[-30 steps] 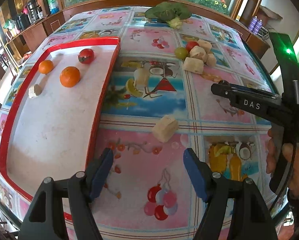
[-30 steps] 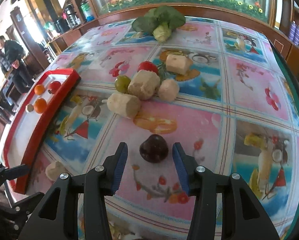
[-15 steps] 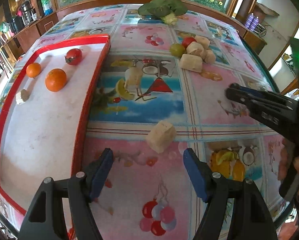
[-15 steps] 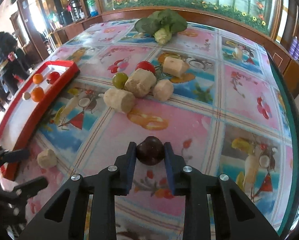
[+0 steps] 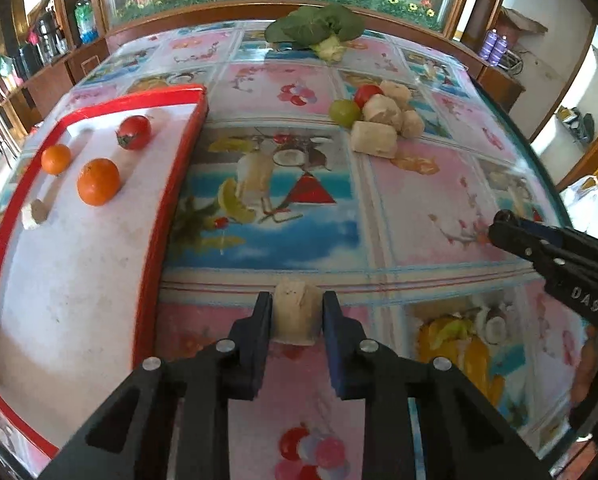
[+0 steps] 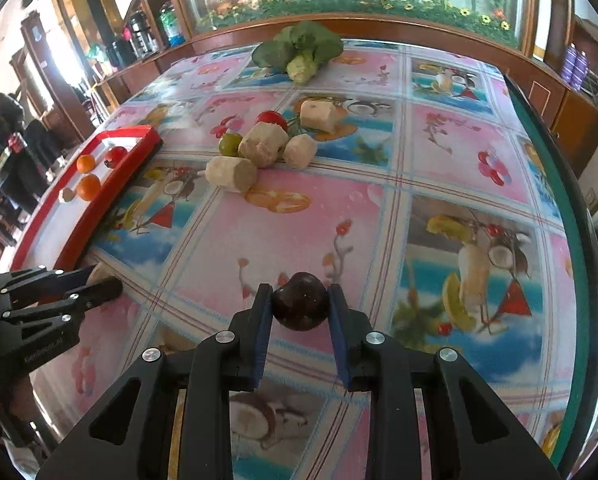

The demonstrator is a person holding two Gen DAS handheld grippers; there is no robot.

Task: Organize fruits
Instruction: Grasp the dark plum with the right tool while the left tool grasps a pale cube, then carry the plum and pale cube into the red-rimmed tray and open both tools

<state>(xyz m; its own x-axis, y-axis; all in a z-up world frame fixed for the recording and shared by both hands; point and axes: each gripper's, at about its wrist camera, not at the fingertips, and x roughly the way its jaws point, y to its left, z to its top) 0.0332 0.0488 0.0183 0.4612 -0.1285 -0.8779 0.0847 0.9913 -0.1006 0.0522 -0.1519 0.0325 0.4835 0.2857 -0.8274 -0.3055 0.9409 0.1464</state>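
Your left tool has closed from wide open onto the pale chunk; your right tool stays clamped on the dark fruit. Both sit low over the table, ready for the tray.

Right tool clamped on a dark purple fruit, both pads touching it, near the counter's front edge. Left tool sits low at the left, pinching a pale chunk just beside the red tray. On the tray: two oranges, a tomato. Mid-counter, a cluster of pale chunks with a green fruit. Leafy greens at the far edge.
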